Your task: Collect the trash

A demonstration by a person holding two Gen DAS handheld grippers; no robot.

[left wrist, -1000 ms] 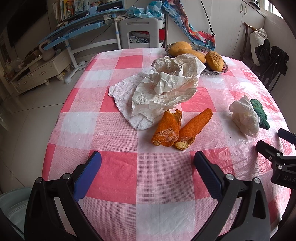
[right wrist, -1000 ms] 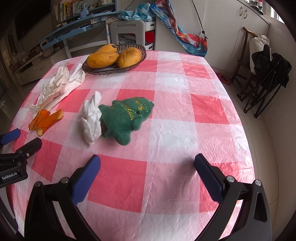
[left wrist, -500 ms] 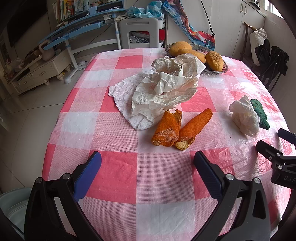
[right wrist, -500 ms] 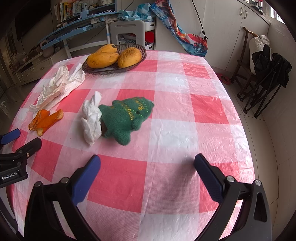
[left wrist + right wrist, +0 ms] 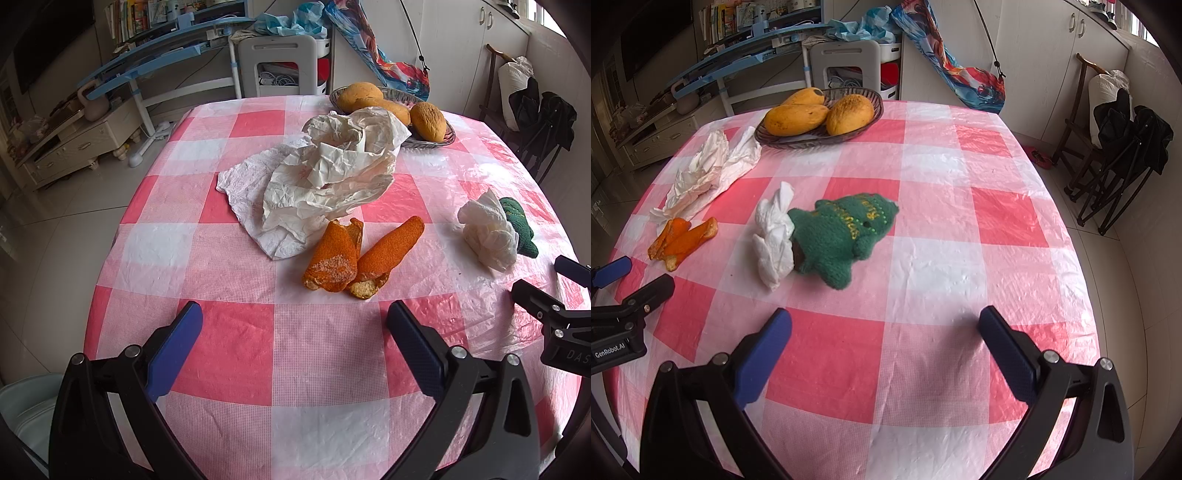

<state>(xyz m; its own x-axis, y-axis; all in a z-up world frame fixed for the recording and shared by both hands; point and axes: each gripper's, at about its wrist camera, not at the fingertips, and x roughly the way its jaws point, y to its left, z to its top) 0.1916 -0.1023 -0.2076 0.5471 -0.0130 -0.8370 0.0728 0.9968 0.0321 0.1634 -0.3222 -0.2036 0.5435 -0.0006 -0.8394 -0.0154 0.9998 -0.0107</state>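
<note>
Pink-and-white checked plastic tablecloth (image 5: 236,354), trash scattered on it, both grippers spread wide and empty.

A dark woven basket (image 5: 864,127) at the far edge holds three mangoes (image 5: 796,119). Bare cloth lies between the left gripper (image 5: 293,343) and the orange peels (image 5: 362,254), and between the right gripper (image 5: 884,347) and the balled white tissue (image 5: 774,236), which touches a green knitted toy (image 5: 846,230). Crumpled white paper (image 5: 325,181), creased and heaped, sits just behind the curled peels, near the basket.
</note>
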